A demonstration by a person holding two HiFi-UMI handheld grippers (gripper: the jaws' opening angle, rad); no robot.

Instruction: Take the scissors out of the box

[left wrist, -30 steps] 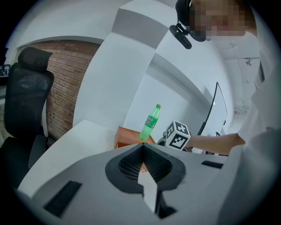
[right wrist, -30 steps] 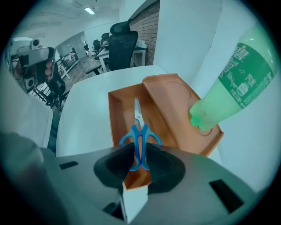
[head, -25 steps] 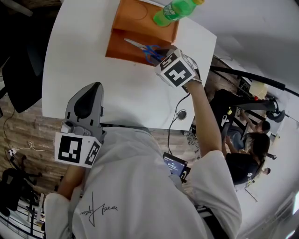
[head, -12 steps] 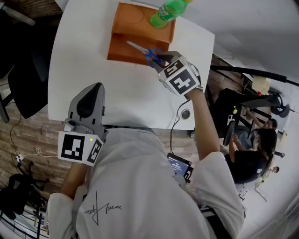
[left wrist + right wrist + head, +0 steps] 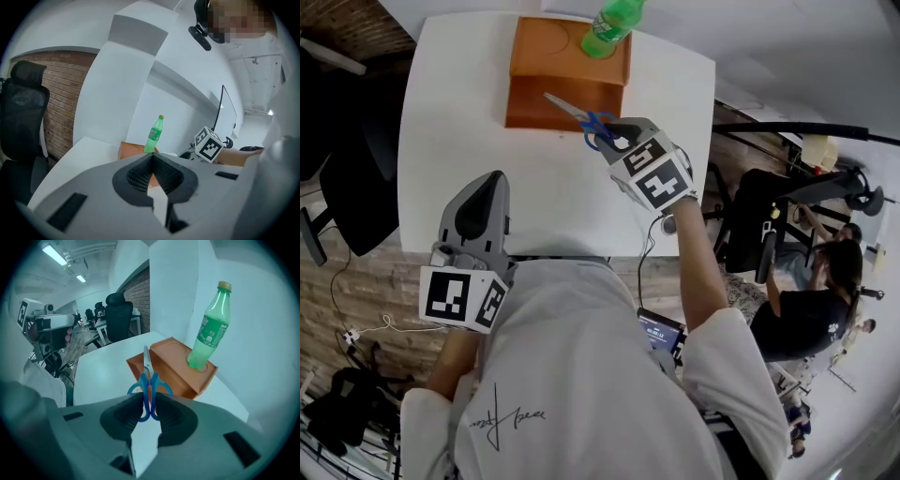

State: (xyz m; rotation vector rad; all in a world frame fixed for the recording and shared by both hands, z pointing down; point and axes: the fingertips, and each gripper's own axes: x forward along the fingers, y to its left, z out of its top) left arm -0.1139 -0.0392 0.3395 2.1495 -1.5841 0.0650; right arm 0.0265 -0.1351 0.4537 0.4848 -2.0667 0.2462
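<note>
In the head view the scissors (image 5: 579,116), blue-handled with steel blades, hang in the air over the front edge of the orange box (image 5: 542,101). My right gripper (image 5: 617,138) is shut on their handles. The right gripper view shows the scissors (image 5: 148,380) between the pads, blades pointing away toward the box (image 5: 176,364). A green bottle (image 5: 609,26) stands on the box's far part. My left gripper (image 5: 486,180) hovers near the table's near edge, shut with nothing in it. In its own view the left gripper (image 5: 152,157) faces the box (image 5: 131,150) and bottle (image 5: 154,134).
The white table (image 5: 459,131) bears only the box and bottle. A black office chair (image 5: 352,187) stands at the left. Beyond the table's right edge are more chairs and seated people (image 5: 811,314). A cable (image 5: 654,234) hangs at the near right edge.
My right gripper has risen and drawn back from the box with the scissors, which now hang above the box's front edge. The left gripper has stayed where it was.
</note>
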